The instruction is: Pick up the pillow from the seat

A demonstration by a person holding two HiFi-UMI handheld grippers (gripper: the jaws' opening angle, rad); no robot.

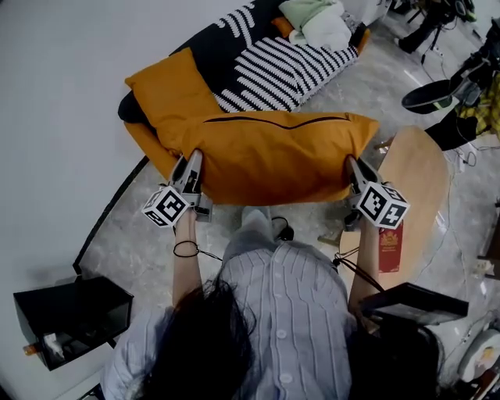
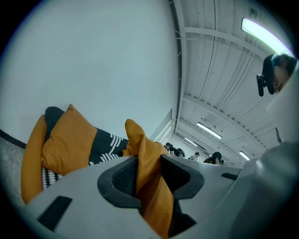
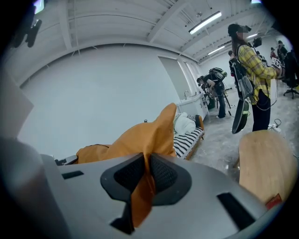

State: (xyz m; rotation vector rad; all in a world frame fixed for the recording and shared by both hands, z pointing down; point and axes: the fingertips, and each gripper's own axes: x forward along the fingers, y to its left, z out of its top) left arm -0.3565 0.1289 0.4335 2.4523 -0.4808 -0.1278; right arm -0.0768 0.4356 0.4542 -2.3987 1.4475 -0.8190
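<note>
1. Closest to us, the left gripper (image 1: pixel 190 178) and the right gripper (image 1: pixel 353 173) each hold a lower corner of the orange pillow (image 1: pixel 273 156).
2. The left jaws pinch a thick fold of the orange cover between their pads (image 2: pixel 122 175). The right jaws sit nearly together on a thinner fold.
3. The pillow hangs lengthwise between the two grippers, zip seam along its top, in front of the seat (image 1: pixel 269 70) and over the floor (image 1: pixel 141 234). From above we cannot tell whether its far edge touches the seat's rim.
4. Just right of the right gripper is a wooden tabletop (image 1: pixel 418 176) with a red booklet (image 1: pixel 389 248) lying on its near part.
5. Behind the pillow, a second orange cushion (image 1: pixel 168 90) leans on the black-and-white striped seat.
6. Farthest off, a bundle of pale cloth (image 1: pixel 320 23) lies at the seat's far end.
</note>
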